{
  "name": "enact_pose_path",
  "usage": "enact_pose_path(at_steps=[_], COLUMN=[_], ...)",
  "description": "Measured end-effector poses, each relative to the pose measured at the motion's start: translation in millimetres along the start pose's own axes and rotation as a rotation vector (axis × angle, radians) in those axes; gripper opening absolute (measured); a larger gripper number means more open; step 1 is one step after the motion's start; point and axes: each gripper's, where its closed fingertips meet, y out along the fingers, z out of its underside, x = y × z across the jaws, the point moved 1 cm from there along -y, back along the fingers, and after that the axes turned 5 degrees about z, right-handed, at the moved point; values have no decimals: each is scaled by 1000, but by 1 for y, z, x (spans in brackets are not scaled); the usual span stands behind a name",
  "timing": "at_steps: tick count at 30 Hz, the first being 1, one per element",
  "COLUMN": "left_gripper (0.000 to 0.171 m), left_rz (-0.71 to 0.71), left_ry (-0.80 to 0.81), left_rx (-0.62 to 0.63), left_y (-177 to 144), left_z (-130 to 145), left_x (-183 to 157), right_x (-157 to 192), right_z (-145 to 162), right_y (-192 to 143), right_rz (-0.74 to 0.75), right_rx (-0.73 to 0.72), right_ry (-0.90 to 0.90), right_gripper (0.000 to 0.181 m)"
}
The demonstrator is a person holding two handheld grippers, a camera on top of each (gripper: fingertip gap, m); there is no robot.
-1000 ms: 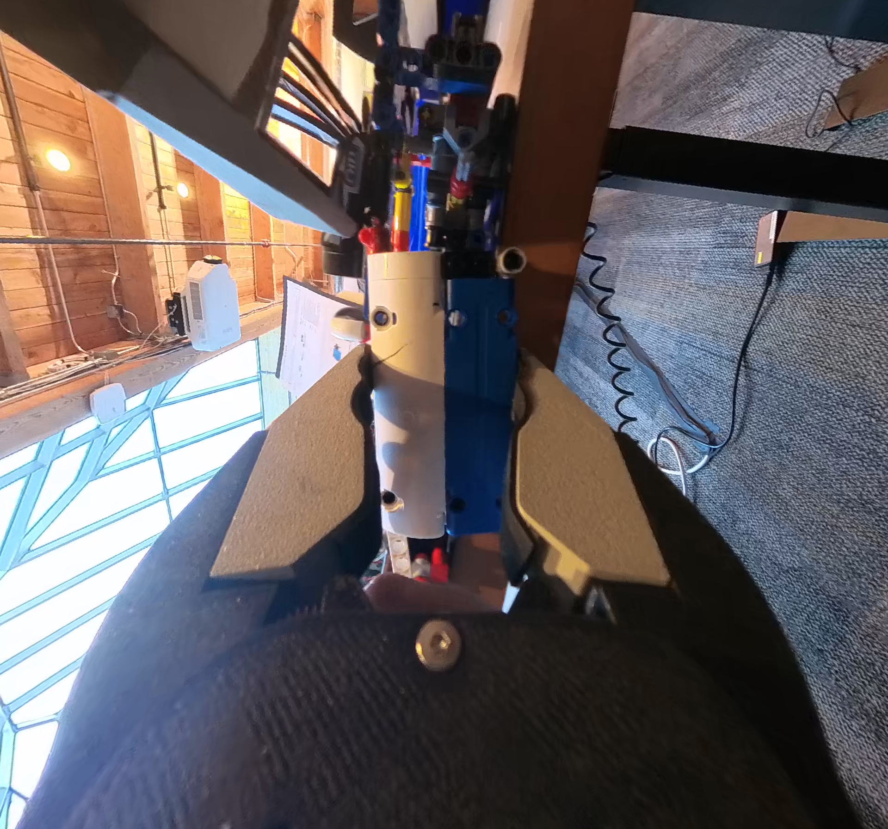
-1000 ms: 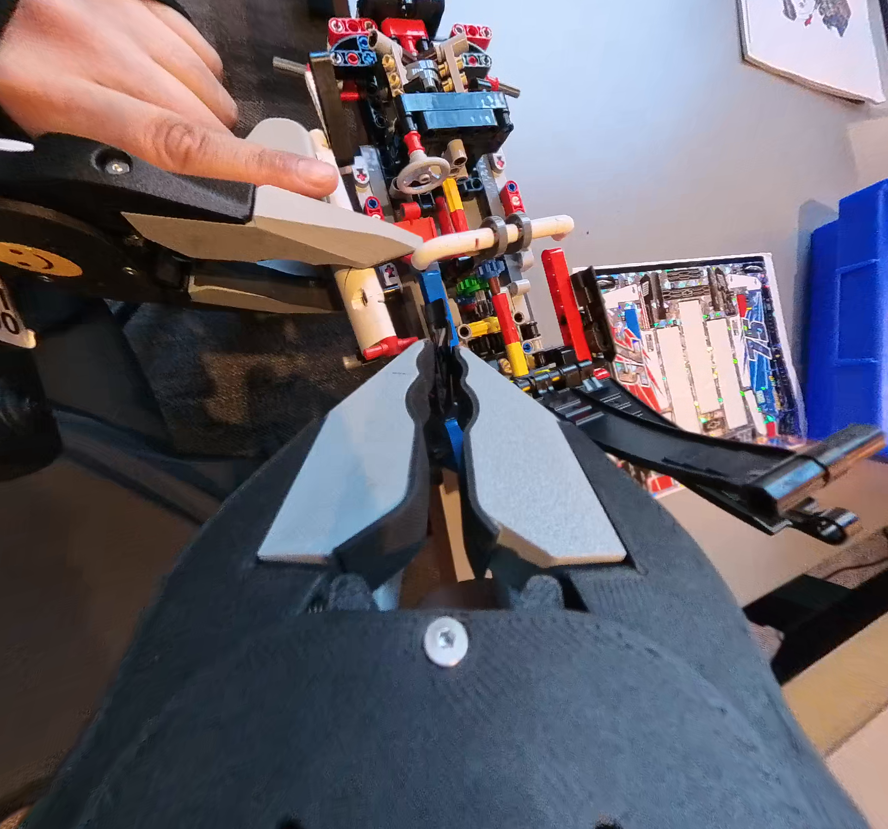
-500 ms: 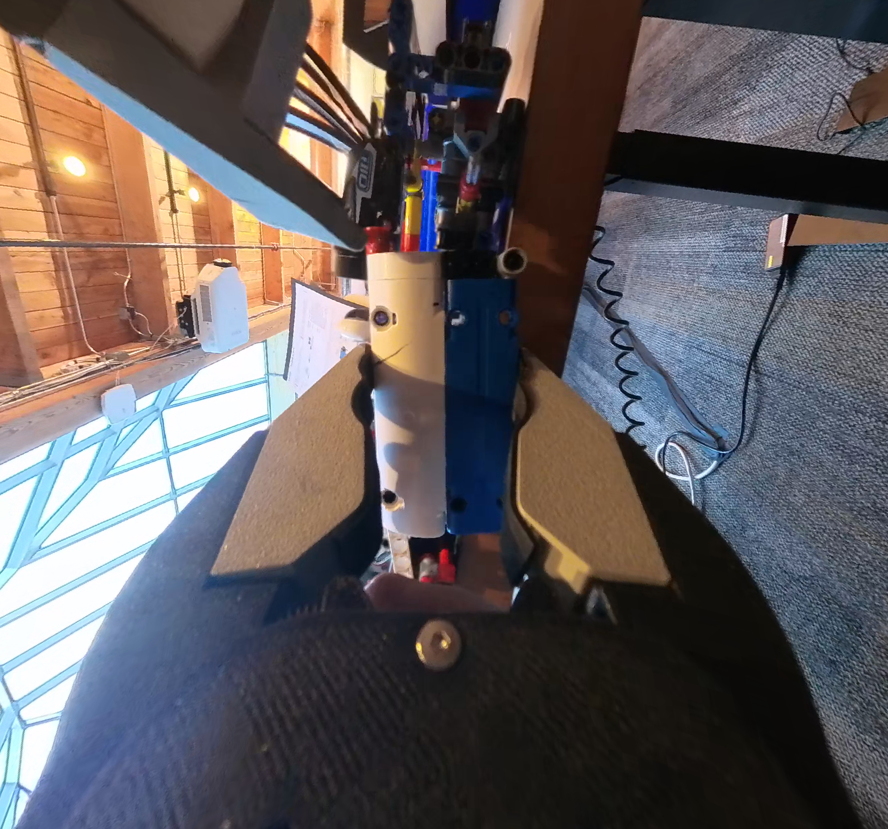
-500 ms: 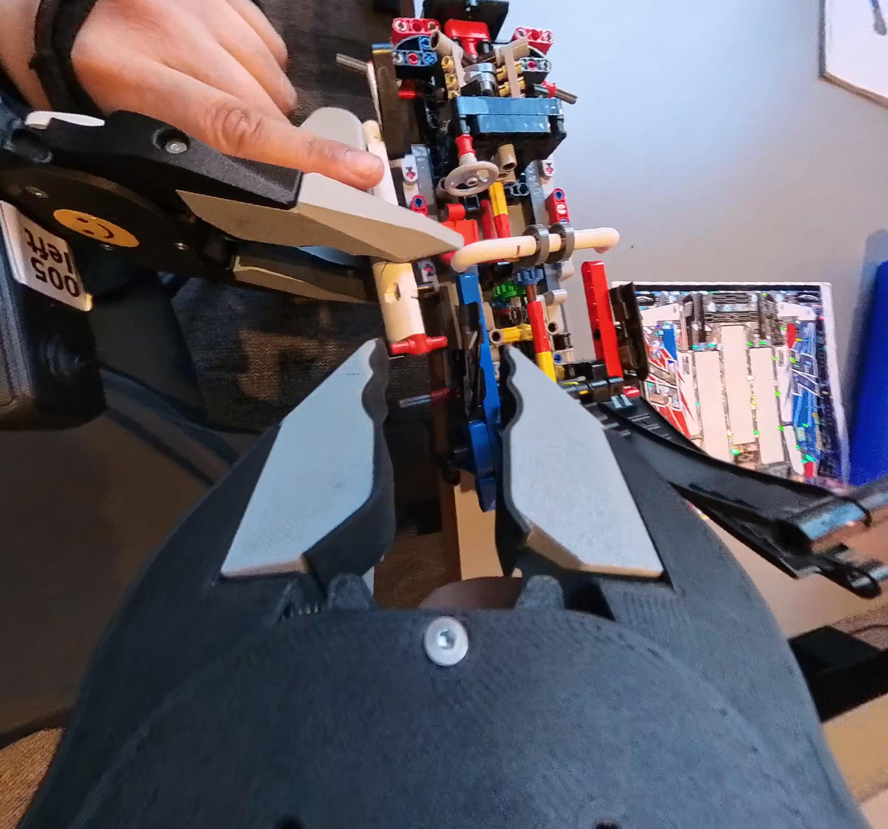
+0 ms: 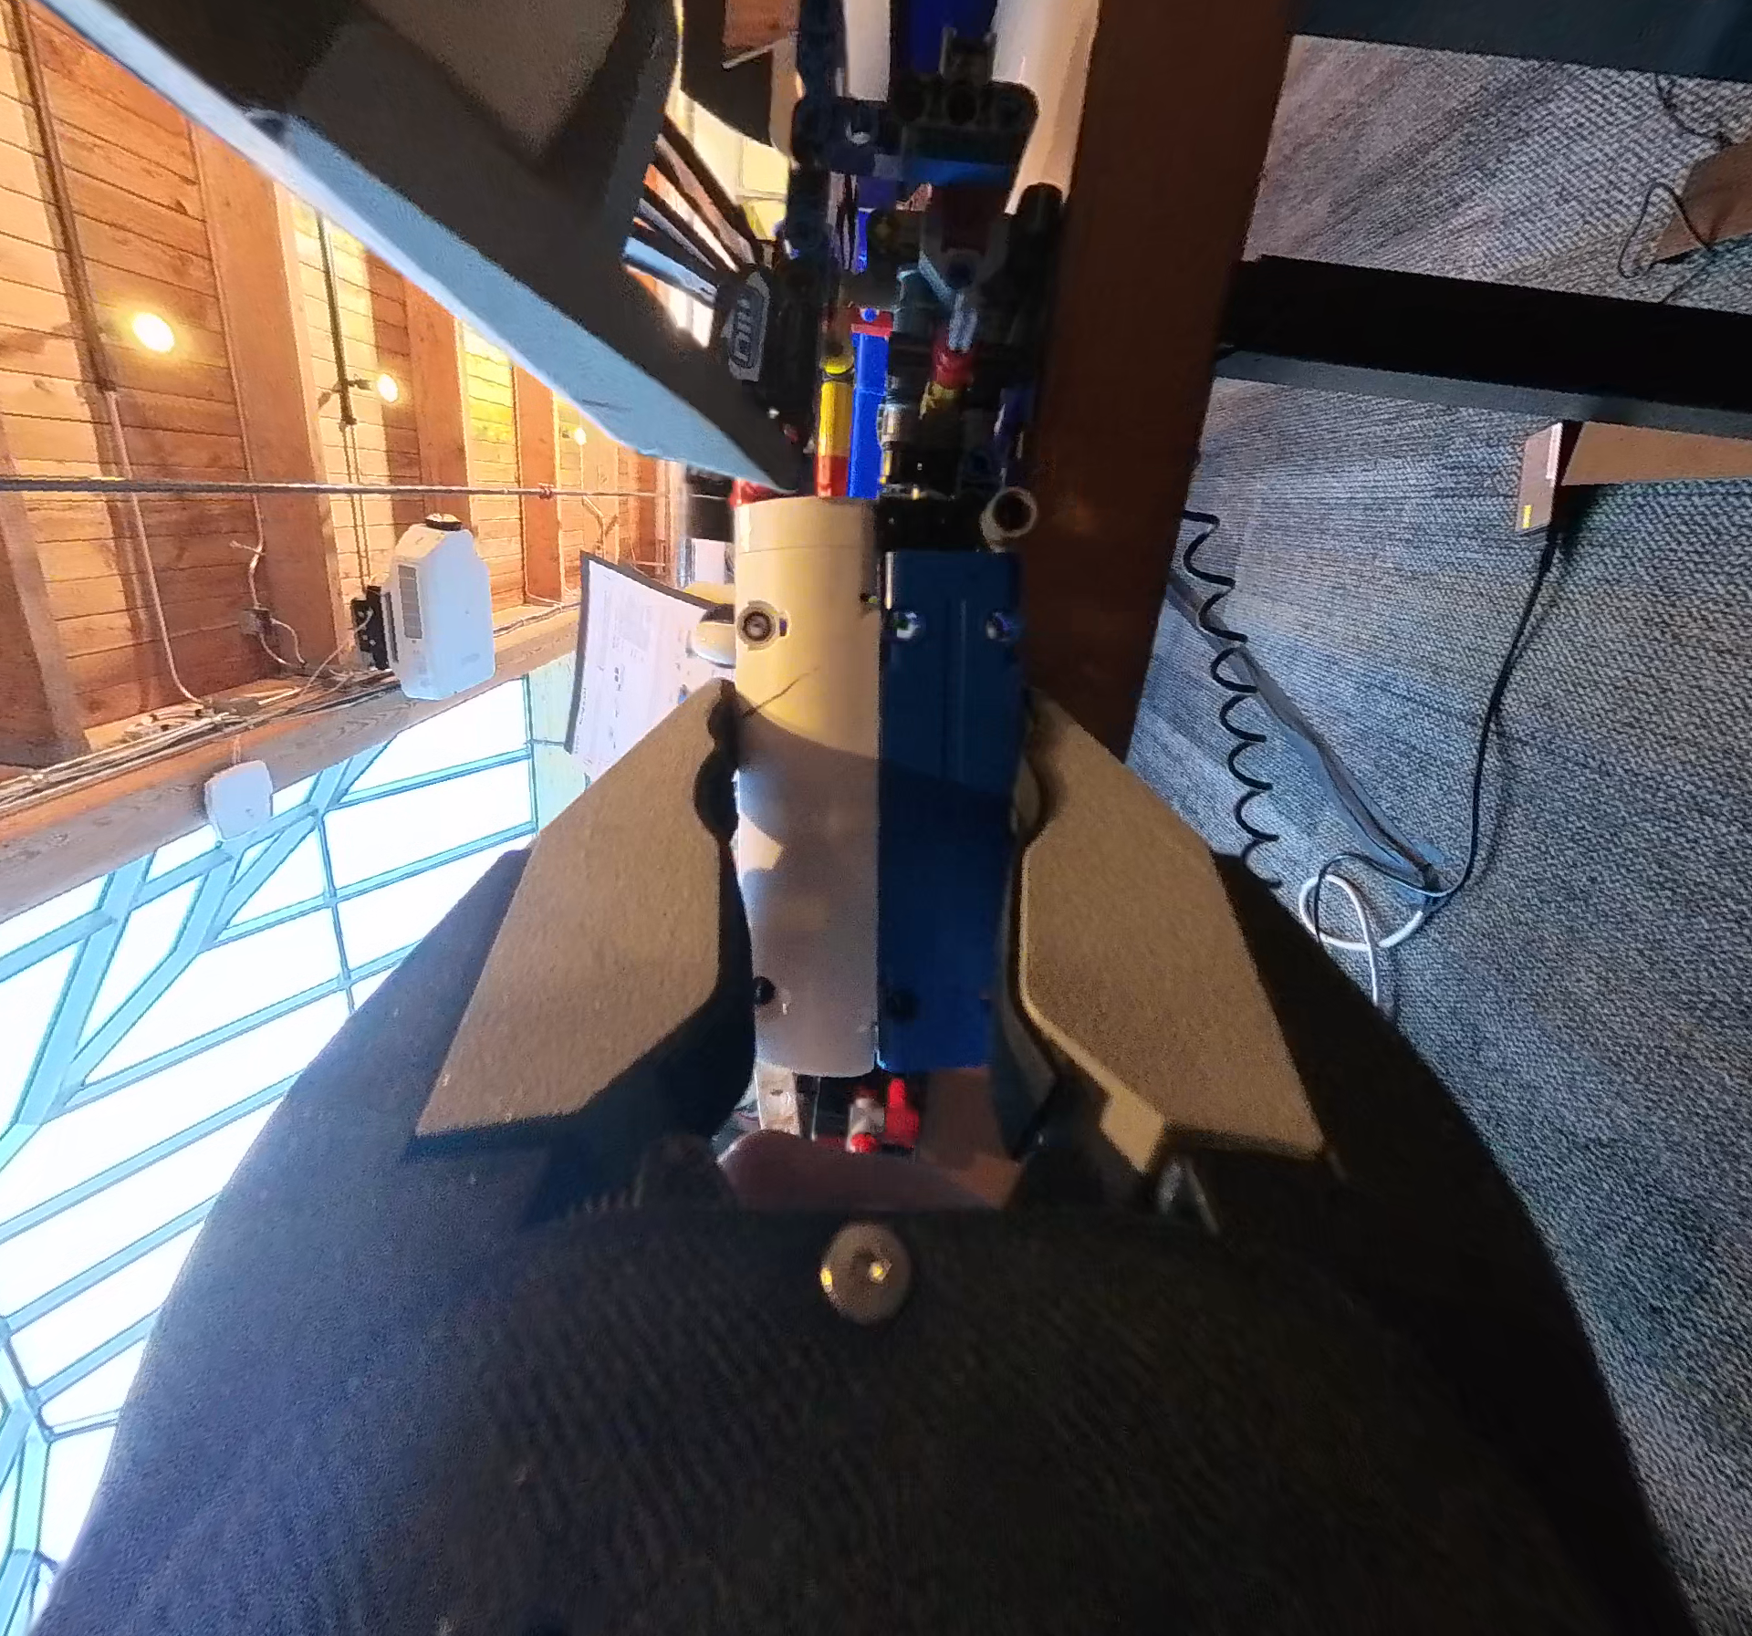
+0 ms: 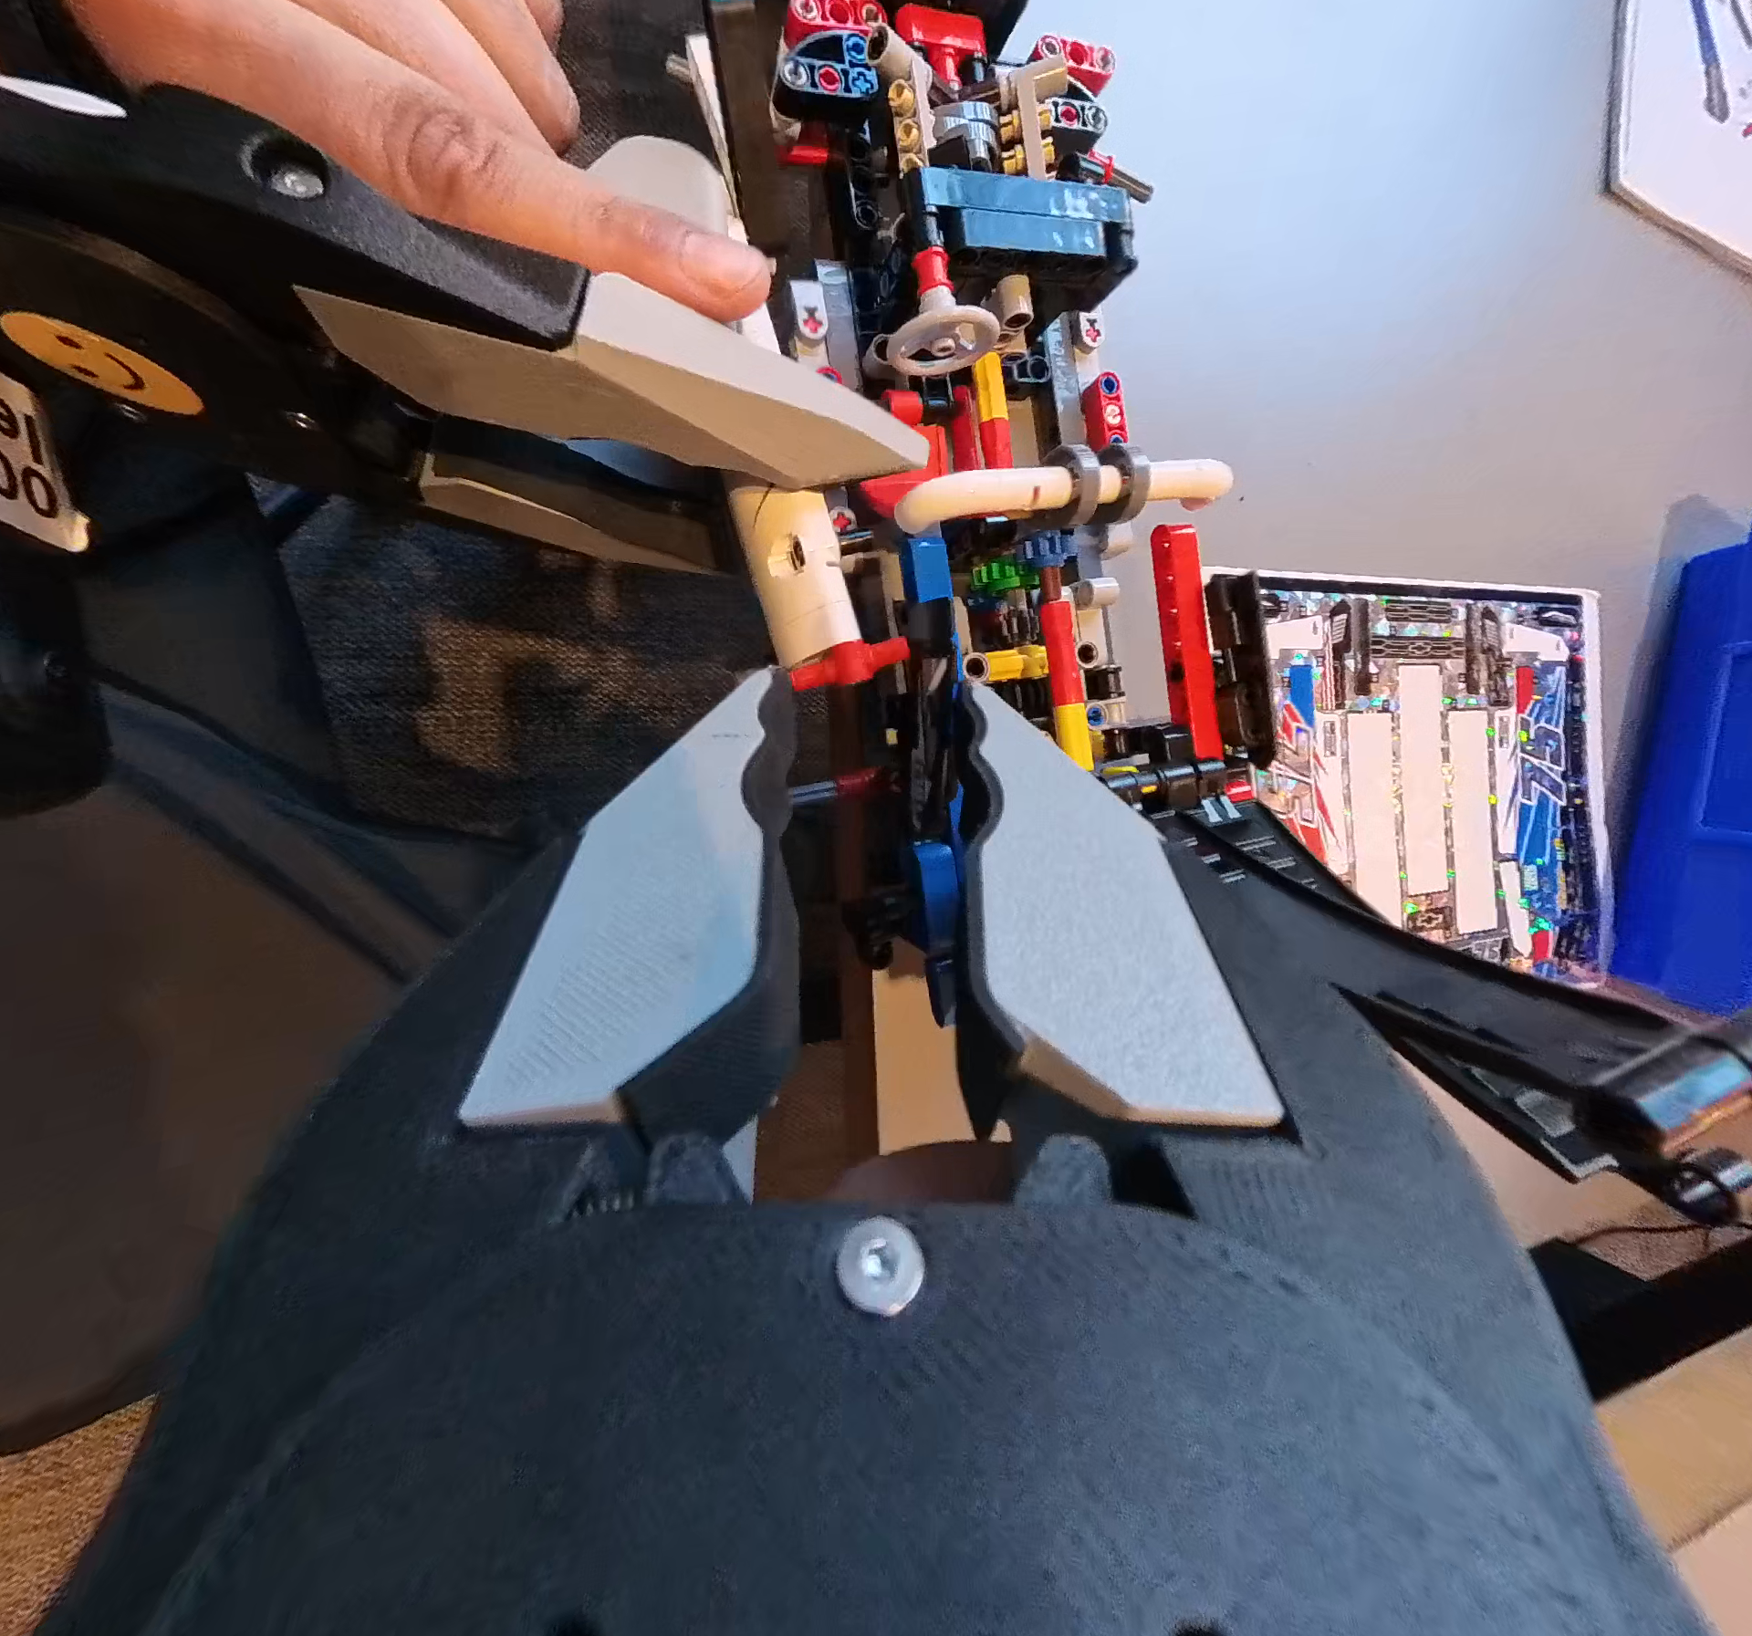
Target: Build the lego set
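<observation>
Left gripper (image 5: pixel 877 756): closed on the lego model; the white panel (image 5: pixel 811 794) is pressed by one finger and the blue panel (image 5: pixel 948 794) by the other, with both panels filling the gap between them.
Left gripper in the right wrist view (image 6: pixel 825 472): seen from the side, up and to the left of the right fingers, clamped on the white part of the model; a hand (image 6: pixel 313 64) is laid along its top, one fingertip reaching the model.
Right gripper (image 6: pixel 877 756): fingers spread apart, nothing clamped; a blue piece (image 6: pixel 934 879) at the model's near end is found in the gap, just beside the right-hand finger. Contact between that finger and the piece cannot be judged.
Lego model (image 6: pixel 986 377): held ahead of both pairs of fingers, standing on end beyond the right fingertips; red, yellow, blue, grey and black parts, a small grey steering wheel (image 6: pixel 943 337) and a white curved tube (image 6: pixel 1052 491) are shown.
Black panel (image 6: pixel 1422 993): extended from the model's lower end out past the right-hand finger.
Sticker sheet (image 6: pixel 1422 766): propped against the wall beyond the right-hand finger.
Blue bin (image 6: pixel 1688 785): placed beside the sheet, farther right.
Carpet (image 5: pixel 1517 737): seen right of the left fingers.
</observation>
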Motion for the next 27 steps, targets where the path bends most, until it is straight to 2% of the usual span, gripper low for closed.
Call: enact_pose_path(at_steps=[7, 10, 14, 18, 20, 23, 27], left_gripper=[55, 55, 55, 55, 55, 55, 55], left_rz=[17, 37, 90, 140, 169, 202, 247], left_ry=[0, 8, 26, 42, 25, 2, -56], left_rx=[-15, -16, -24, -15, -4, 21, 58], left_y=[-10, -15, -21, -36, -44, -60, -82], left_z=[-3, -1, 3, 6, 7, 9, 16], left_x=[-4, -9, -16, -19, -18, -16, -21], right_x=[-1, 1, 19, 44, 58, 65, 85], right_z=[3, -4, -6, 8, 11, 21, 28], right_y=[-11, -35, -57, -49, -43, -35, -17], right_rz=[95, 154, 195, 221, 187, 234, 170], right_rx=[14, -85, -283, -373, -418, -445, -417], right_ry=[-19, 58, 254, 436, 525, 585, 632], right_gripper=[45, 45, 41, 41, 40, 35, 34])
